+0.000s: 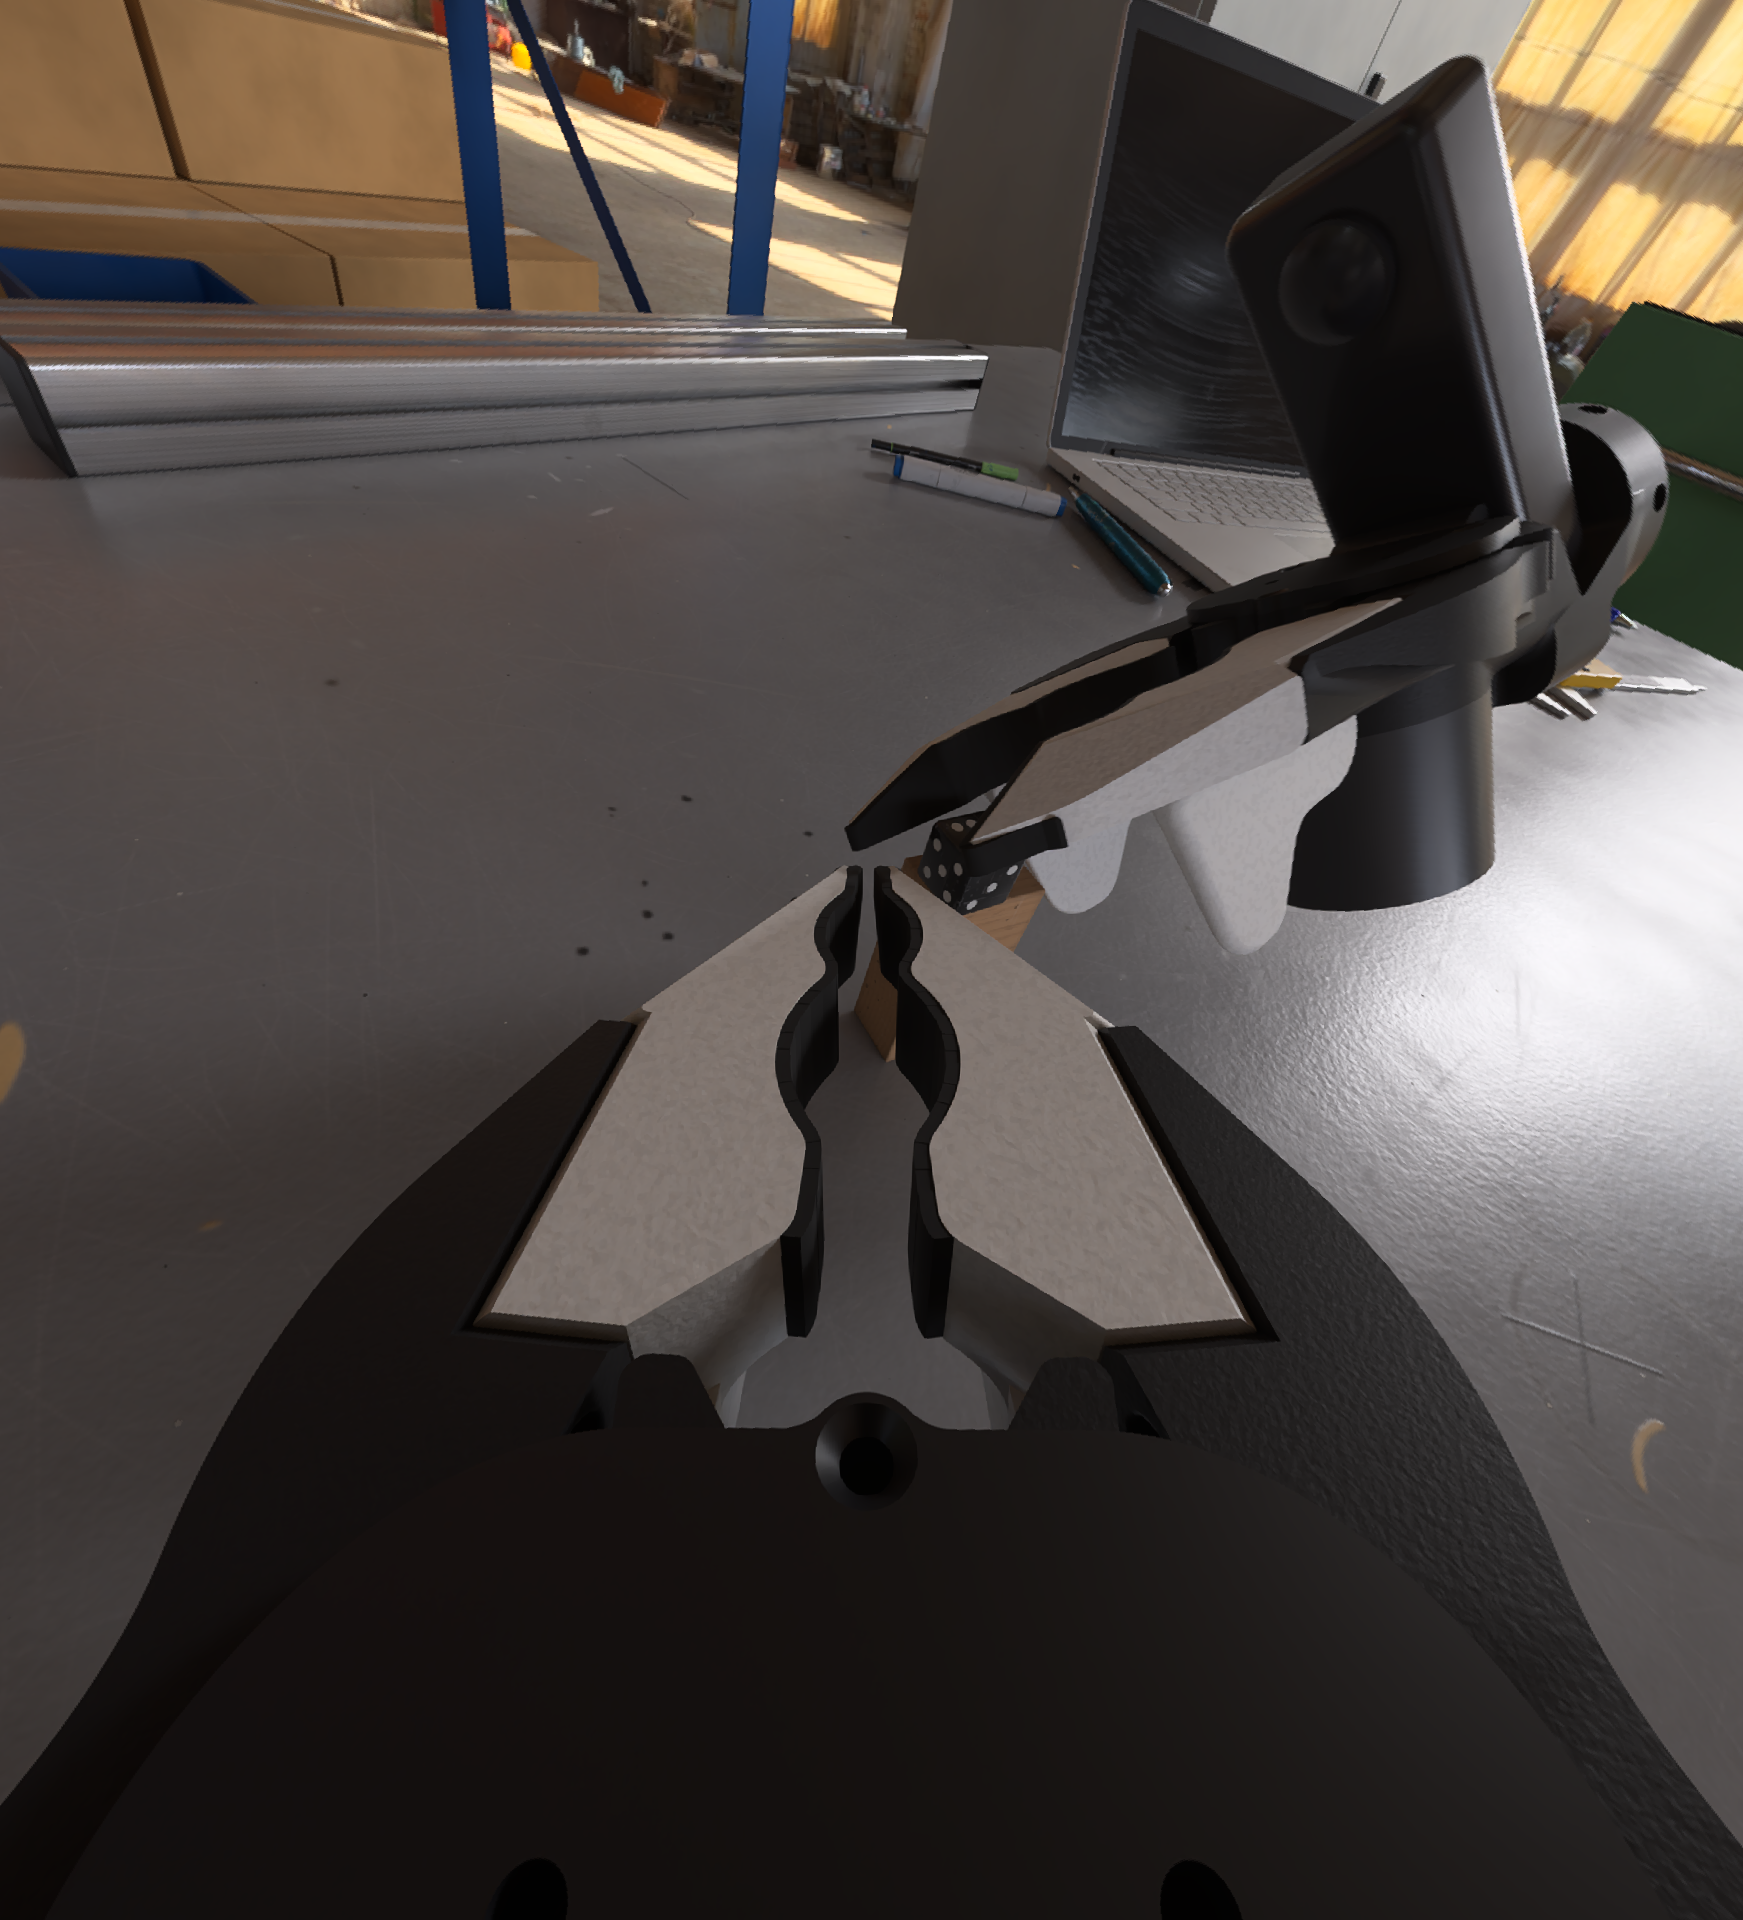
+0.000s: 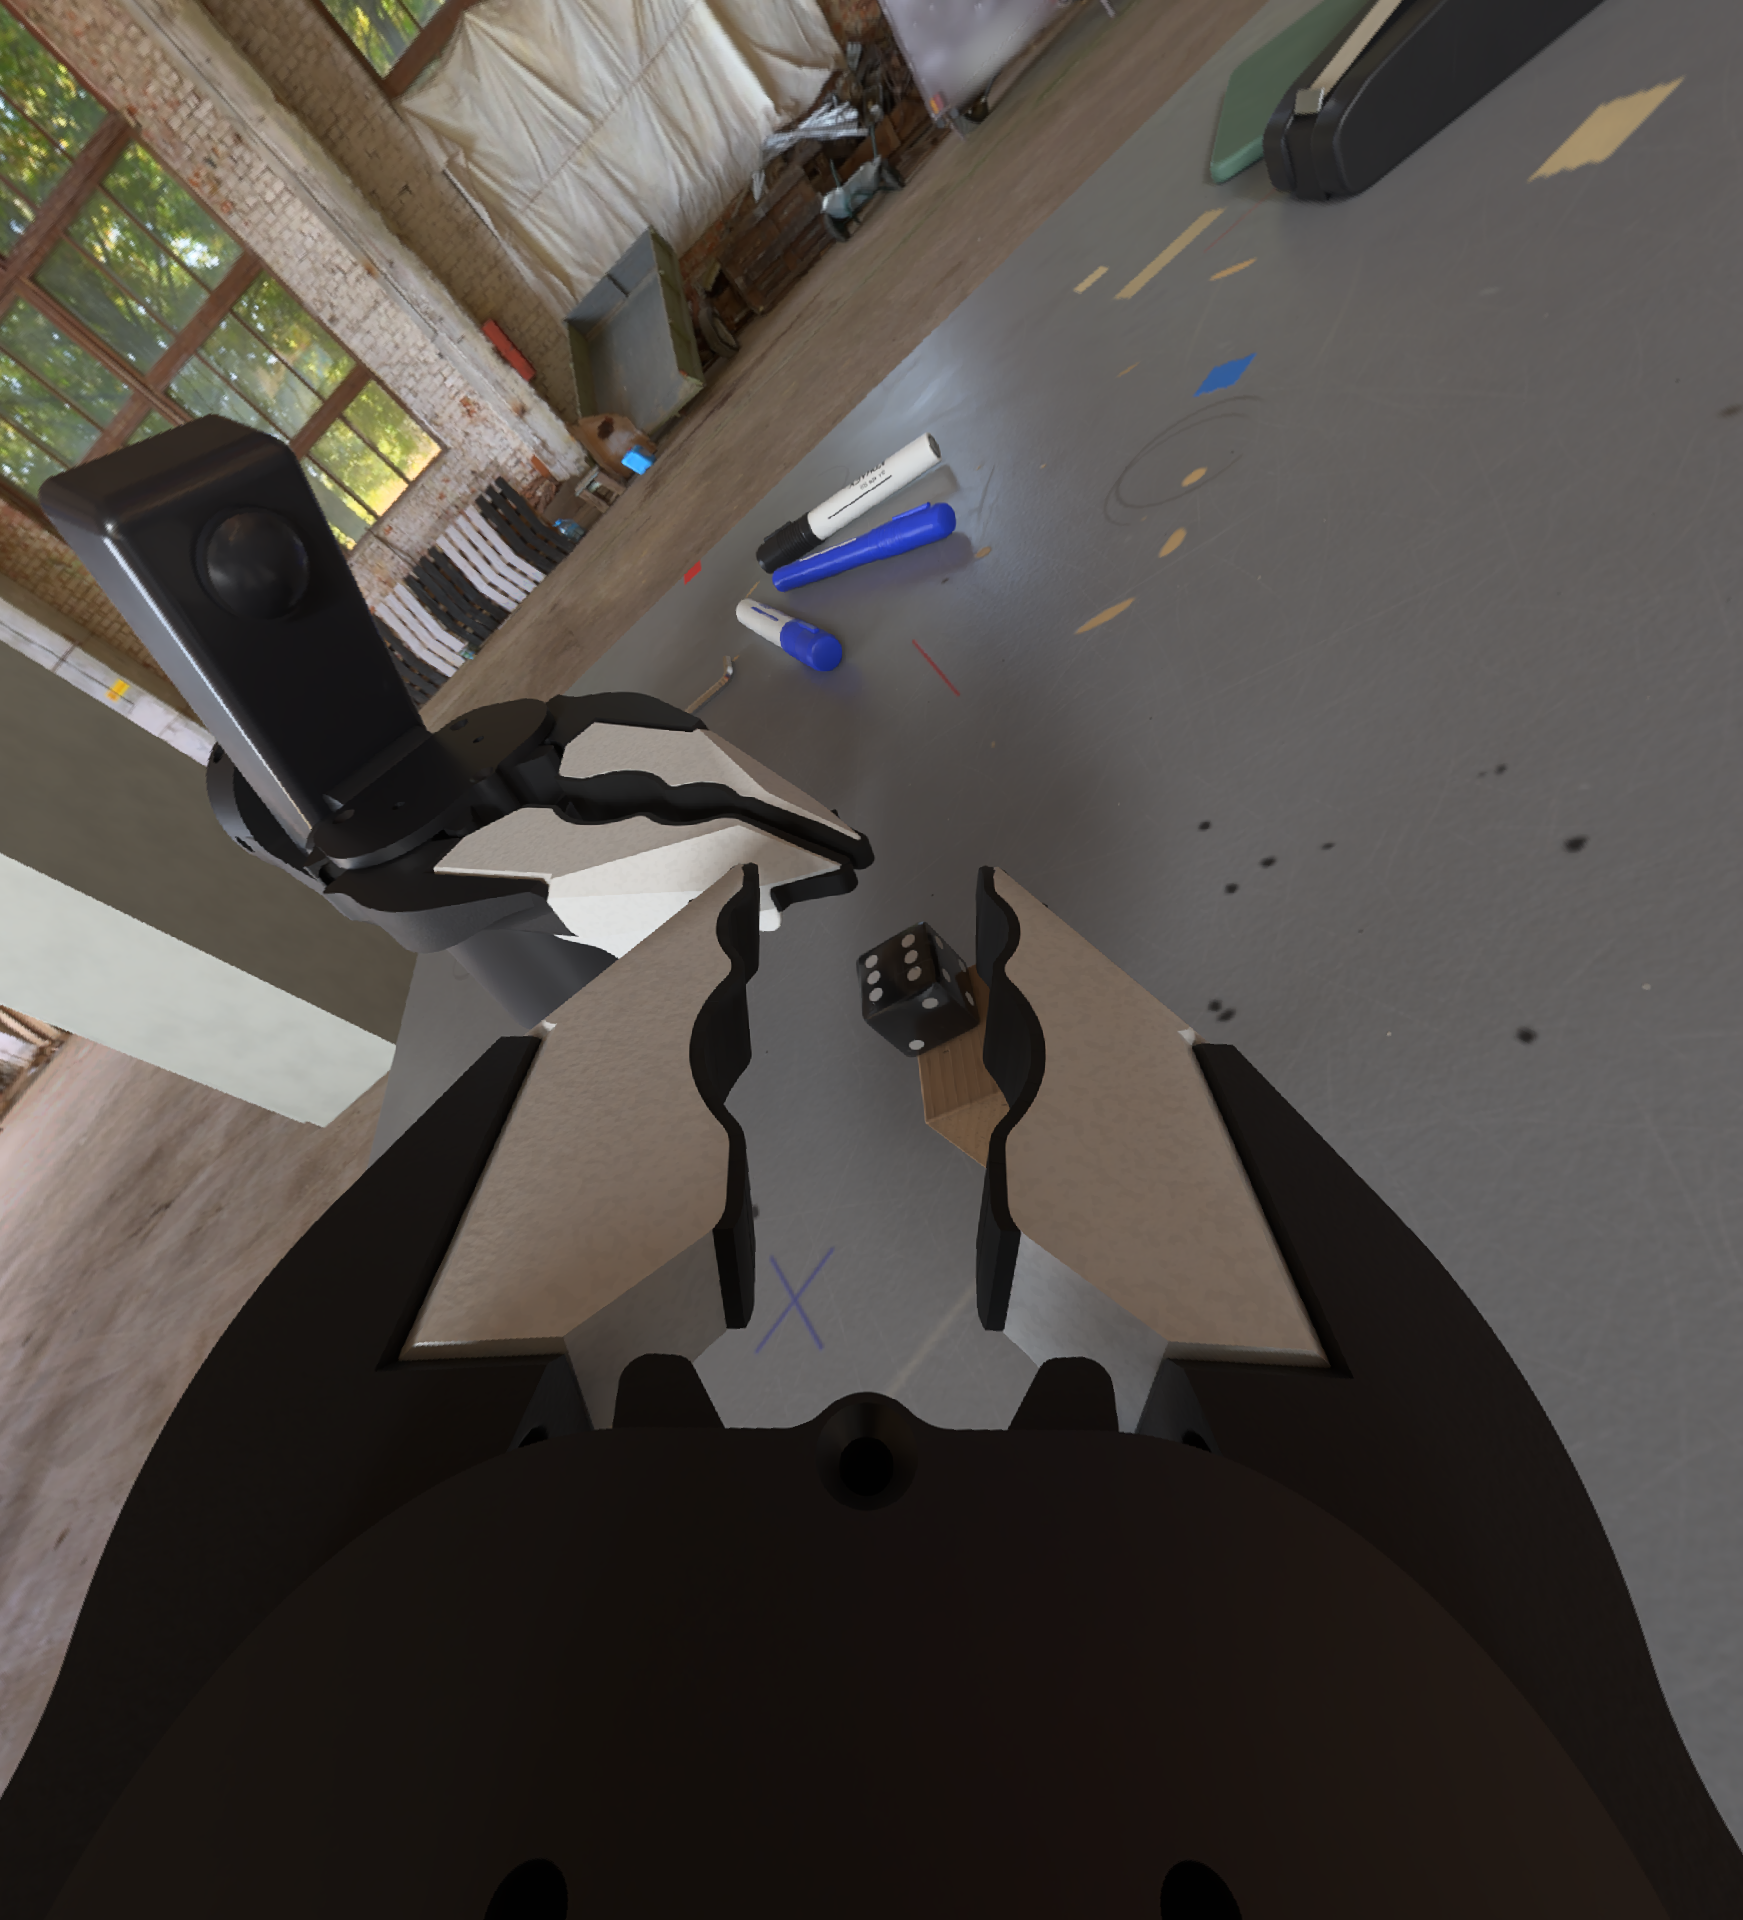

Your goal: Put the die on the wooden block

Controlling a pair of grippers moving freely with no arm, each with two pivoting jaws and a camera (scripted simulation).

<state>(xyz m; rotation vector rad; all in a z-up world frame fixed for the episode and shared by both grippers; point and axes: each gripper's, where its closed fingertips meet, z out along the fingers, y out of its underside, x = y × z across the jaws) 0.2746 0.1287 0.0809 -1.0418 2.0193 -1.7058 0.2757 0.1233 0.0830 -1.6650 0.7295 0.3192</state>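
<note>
A black die with white pips [image 2: 911, 982] rests on top of a small wooden block [image 2: 958, 1091] on the grey table. My right gripper [image 2: 867, 878] is open, with a finger on either side of the die. The die sits close to the right finger [image 2: 1002, 997], and I cannot tell whether they touch. In the left wrist view the die [image 1: 955, 871] and block [image 1: 1002, 920] lie just beyond my left gripper [image 1: 867, 881], which is shut and empty. The right gripper [image 1: 950, 831] reaches in over the die from the right. The left gripper [image 2: 851, 857] also shows in the right wrist view.
An open laptop [image 1: 1158, 395], markers [image 1: 971, 483] and a blue pen [image 1: 1121, 540] lie at the back right. A long aluminium rail [image 1: 482, 395] runs along the far edge. More markers [image 2: 851, 509] and a black case [image 2: 1418, 94] lie beyond the block.
</note>
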